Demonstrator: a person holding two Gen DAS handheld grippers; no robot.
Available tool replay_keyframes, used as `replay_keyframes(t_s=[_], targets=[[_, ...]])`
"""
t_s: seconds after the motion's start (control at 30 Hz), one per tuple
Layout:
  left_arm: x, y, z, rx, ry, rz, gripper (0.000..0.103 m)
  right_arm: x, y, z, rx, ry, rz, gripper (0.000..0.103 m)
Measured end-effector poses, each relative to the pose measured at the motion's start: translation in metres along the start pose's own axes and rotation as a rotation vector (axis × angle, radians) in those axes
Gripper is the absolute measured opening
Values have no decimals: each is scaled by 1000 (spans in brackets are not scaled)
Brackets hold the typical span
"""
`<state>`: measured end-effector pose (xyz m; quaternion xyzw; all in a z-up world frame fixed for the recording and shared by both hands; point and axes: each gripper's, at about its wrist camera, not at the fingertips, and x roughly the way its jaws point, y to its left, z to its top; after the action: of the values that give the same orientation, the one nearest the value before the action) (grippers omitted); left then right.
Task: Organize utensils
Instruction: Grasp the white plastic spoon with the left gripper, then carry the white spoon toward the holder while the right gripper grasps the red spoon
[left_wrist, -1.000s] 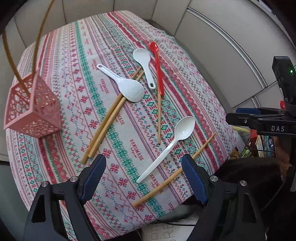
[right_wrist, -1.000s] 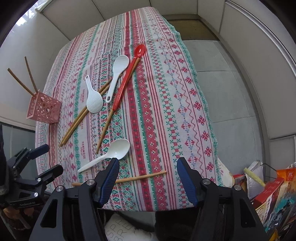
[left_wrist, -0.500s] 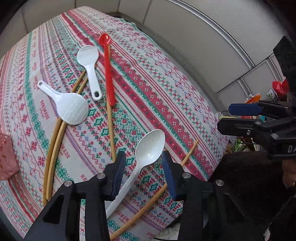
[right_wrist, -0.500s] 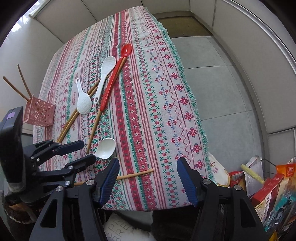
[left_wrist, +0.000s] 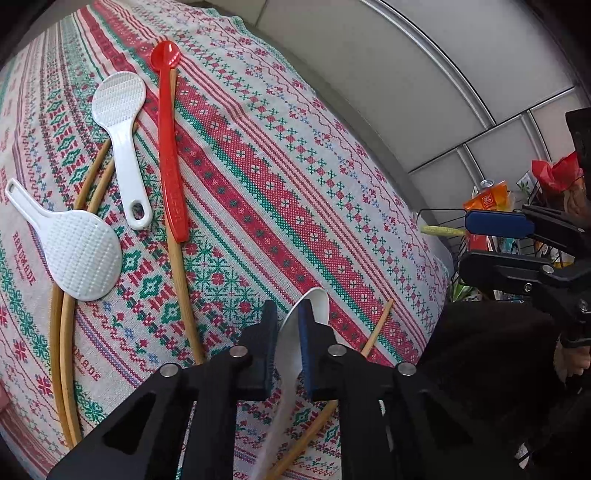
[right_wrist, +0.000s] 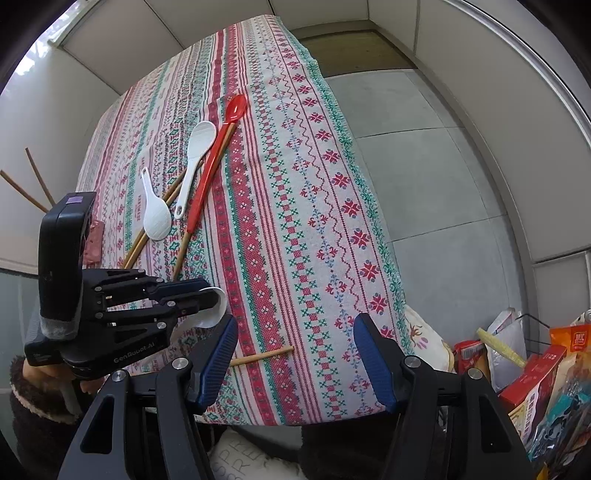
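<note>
Patterned tablecloth (right_wrist: 295, 221) over a table by pale wall panels, left gripper (left_wrist: 288, 332) clamped on a white spoon (left_wrist: 317, 306) near the front edge, right gripper (right_wrist: 295, 354) held apart, nothing between its fingers, above a lone chopstick (right_wrist: 262, 357), red spoon (left_wrist: 170, 147) and two rice paddles farther back.

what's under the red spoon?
A bamboo chopstick runs lengthwise beneath the red spoon, its ends poking out past bowl and handle. The stretch beneath the spoon is hidden; below it, the patterned tablecloth.

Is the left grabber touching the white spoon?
Touching. In the left wrist view the left gripper has its jaws pinched shut on the white spoon, with no gap on either side; the right wrist view shows the same pinch.
</note>
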<state>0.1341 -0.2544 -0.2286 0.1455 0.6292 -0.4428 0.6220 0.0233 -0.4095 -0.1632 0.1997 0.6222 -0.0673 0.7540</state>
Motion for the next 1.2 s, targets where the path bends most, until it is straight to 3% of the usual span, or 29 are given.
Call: replay_keyframes(t_s=[0.03, 0.2, 0.5, 0.8, 1.07, 1.2], targets=[[2, 1, 2, 2, 2, 6, 1, 1, -1, 0, 2, 1, 0, 66], [-10, 0, 0, 1, -43, 59, 1, 2, -5, 3, 21, 2, 7, 66], [-89, 11, -20, -87, -229, 200, 1, 10, -8, 25, 73, -19, 31, 66], [-168, 26, -59, -190, -445, 299, 1, 22, 15, 97, 109, -97, 47, 65], [-199, 38, -80, -215, -567, 396, 1, 56, 56, 156, 78, -139, 66, 45], [-210, 46, -90, -228, -598, 402, 1, 70, 69, 173, 64, -157, 48, 42]])
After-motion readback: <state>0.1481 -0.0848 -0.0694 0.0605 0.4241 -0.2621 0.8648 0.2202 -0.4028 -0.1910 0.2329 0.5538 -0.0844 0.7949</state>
